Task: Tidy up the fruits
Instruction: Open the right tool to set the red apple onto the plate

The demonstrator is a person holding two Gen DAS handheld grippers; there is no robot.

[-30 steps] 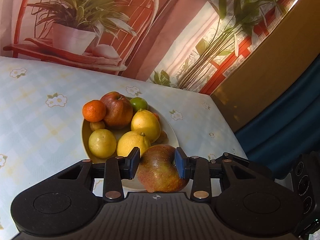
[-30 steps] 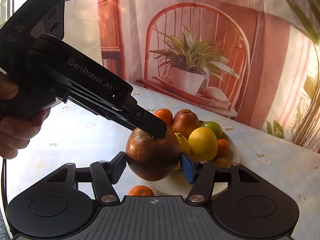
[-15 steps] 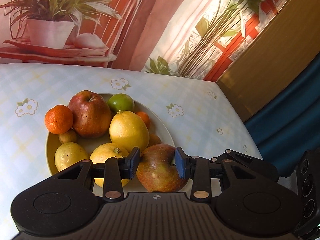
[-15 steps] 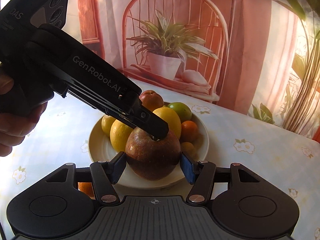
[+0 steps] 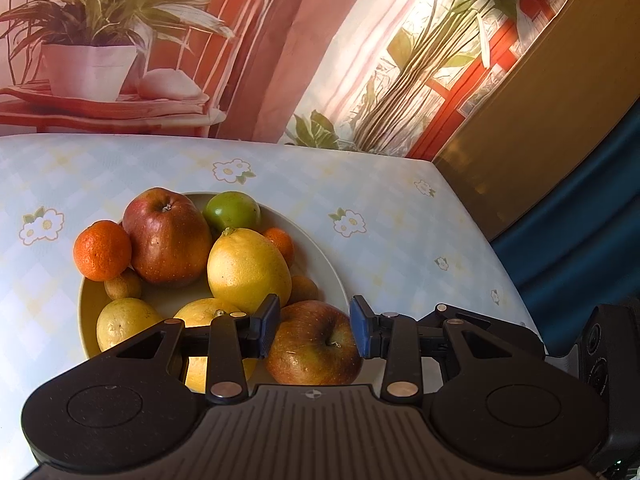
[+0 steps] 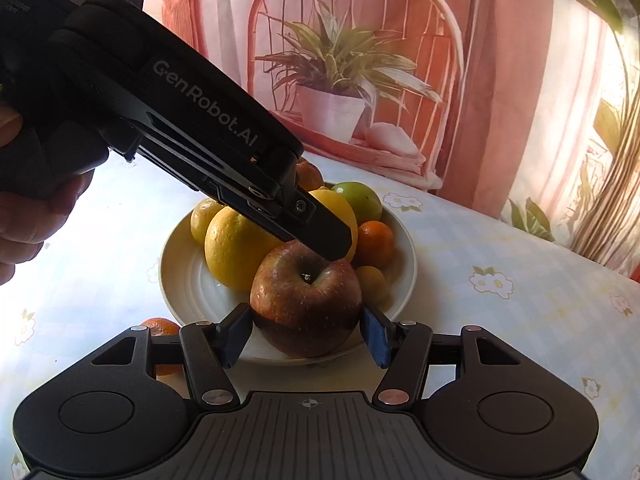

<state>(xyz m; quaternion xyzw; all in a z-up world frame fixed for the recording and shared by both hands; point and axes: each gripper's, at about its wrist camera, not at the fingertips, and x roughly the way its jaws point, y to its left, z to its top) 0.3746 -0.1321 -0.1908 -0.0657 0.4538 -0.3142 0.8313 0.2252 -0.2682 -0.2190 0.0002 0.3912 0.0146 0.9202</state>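
I have the right tool [image 6: 306, 336] pinching the red-brown apple [image 6: 306, 300]: both blue pads sit against its sides, one left and one right. The apple is stem-up at the near rim of the cream plate [image 6: 406, 240], and its underside looks to be touching the rim, though the tool hides the contact. The left tool [image 5: 312, 326] comes in from above and to the left, held in a hand [image 6: 32, 216]. In the right wrist view one of its fingers hangs over the apple's stem hollow. In its own view the pads are apart with the apple showing between and below them. I cannot tell whether they touch the fruit.

The plate stands on the tabletop [image 5: 380, 208], which has a pale checked cloth printed with flowers, and sits well in from the far edge and the far right corner. The plate carries:

- A second red apple [image 5: 168, 236] at the far left, with a mandarin [image 5: 102, 250] touching it on the left.
- A green fruit [image 5: 232, 210] at the far rim.
- A large lemon [image 5: 248, 268] in the middle, with a smaller mandarin [image 5: 280, 240] just behind it.
- Two yellow fruits [image 5: 124, 320] near the near left rim.
- Two small brownish fruits [image 5: 123, 284], one on each side of the lemon.

A loose mandarin [image 6: 158, 326] lies on the tabletop just beside the plate's near left rim, partly hidden by the right tool.
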